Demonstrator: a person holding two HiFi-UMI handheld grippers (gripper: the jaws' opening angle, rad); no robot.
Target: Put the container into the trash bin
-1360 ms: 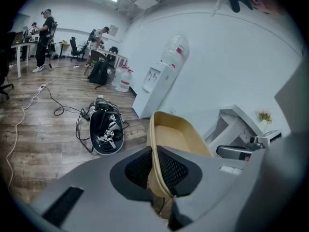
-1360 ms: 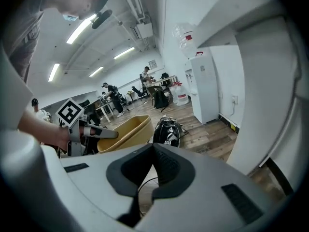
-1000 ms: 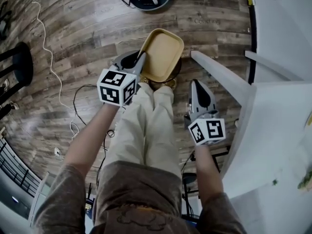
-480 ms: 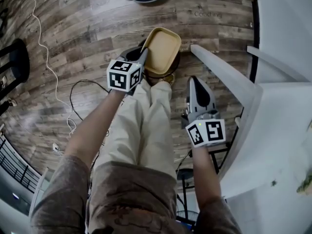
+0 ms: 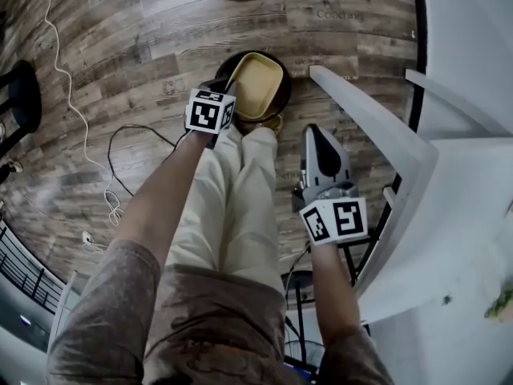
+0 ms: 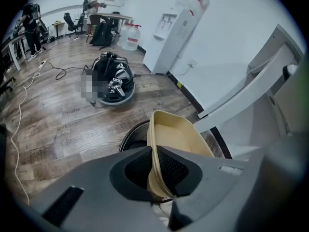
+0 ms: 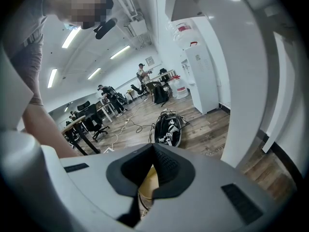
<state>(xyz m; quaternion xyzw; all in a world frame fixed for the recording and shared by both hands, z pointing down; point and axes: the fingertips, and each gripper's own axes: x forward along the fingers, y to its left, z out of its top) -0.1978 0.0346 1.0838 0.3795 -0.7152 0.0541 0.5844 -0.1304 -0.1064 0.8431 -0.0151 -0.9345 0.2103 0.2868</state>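
A brown plank floor (image 5: 120, 70) fills most of the head view, and a white table (image 5: 465, 207) with slanted legs takes up the right side. The person's legs in pale trousers (image 5: 232, 207) run down the middle, with a bare forearm on either side of them. Just past the feet stands the round black trash bin (image 5: 225, 62). A tan, shallow container (image 5: 255, 87) with rounded corners hangs over its mouth and covers most of the opening. It is tilted up on edge, and I cannot tell whether its lower edge is already below the bin's rim. The left gripper (image 5: 227, 95) points steeply down at the bin. Its black ribbed pads are pinched narrowly on the container's near rim, which passes straight between them in the left gripper view. The right gripper (image 5: 317, 132) hovers well apart, near the table leg and over the right trouser leg. Its jaws are drawn together at the tips with nothing between them. Further out on the floor sits a black round tub (image 6: 112, 83) heaped with gear. A thin white cable (image 5: 60, 38) snakes along the left.
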